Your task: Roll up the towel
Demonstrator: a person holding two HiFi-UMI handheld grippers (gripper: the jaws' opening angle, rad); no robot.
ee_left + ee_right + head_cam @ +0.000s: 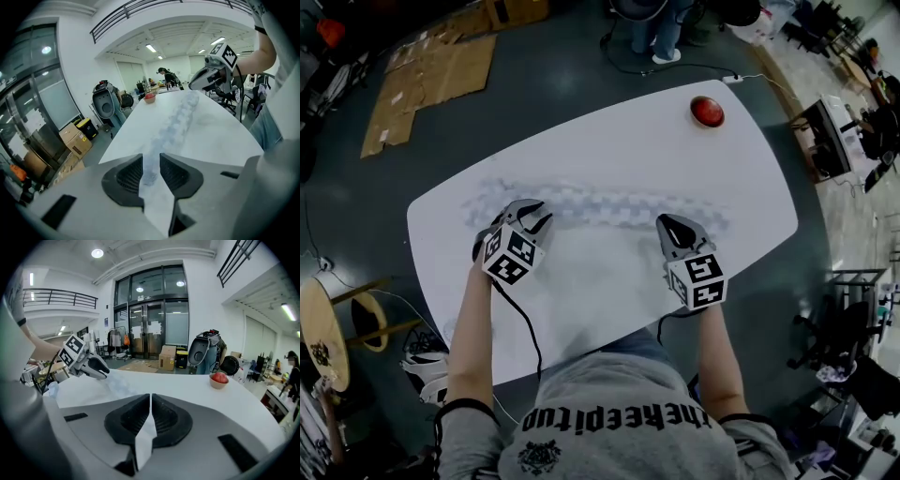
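Note:
A pale towel with a faint blue check (600, 202) lies as a long bunched band across the white table (741, 178). My left gripper (534, 214) sits at the band's left part. In the left gripper view a fold of the towel (151, 187) fills the gap between the jaws of that gripper (151, 159), and the band (180, 117) runs away toward my right gripper (193, 84). My right gripper (673, 225) is at the band's right part. Its jaws (150, 399) stand almost together, with a thin white fold of towel (145, 439) pinched between them.
A red round object in a small bowl (707, 112) sits at the table's far right corner. Flattened cardboard (431, 75) lies on the floor beyond the table. A wooden stool (328, 328) stands at the left. A person (661, 28) stands past the far edge.

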